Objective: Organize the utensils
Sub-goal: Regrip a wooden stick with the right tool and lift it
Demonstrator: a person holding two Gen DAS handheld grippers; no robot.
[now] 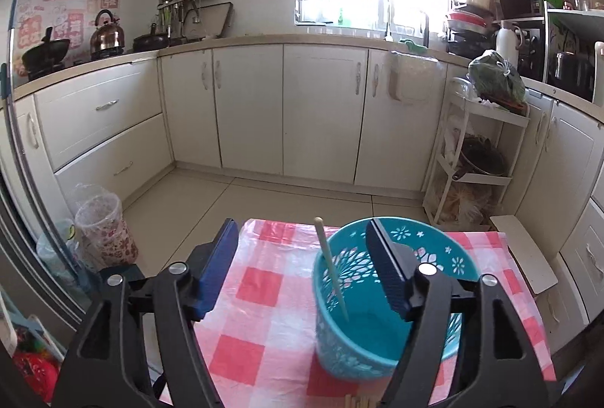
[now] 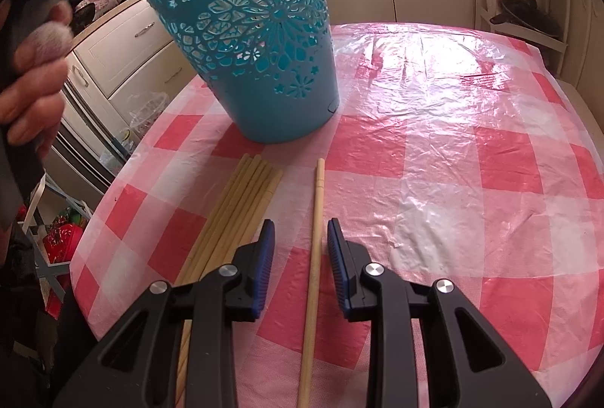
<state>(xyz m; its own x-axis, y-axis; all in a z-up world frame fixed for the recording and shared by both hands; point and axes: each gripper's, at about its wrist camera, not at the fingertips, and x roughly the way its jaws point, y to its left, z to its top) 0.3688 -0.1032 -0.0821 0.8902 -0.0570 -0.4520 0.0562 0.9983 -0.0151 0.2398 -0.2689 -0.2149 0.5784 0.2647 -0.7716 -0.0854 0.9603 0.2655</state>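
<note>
Right claw [image 2: 296, 245], nearest, part open over the table [image 2: 453, 181]; a single chopstick [image 2: 315, 238] lies between its pads, untouched. Just left of it, a bundle of chopsticks [image 2: 241, 204] lies flat, tips toward the basket [image 2: 264, 68]. The teal basket stands upright beyond both. Left claw [image 1: 302, 268], jaws wide and empty, sits at the basket's rim [image 1: 434, 230], one pad inside. One chopstick [image 1: 332, 272] leans inside the basket, clear of the pads.
</note>
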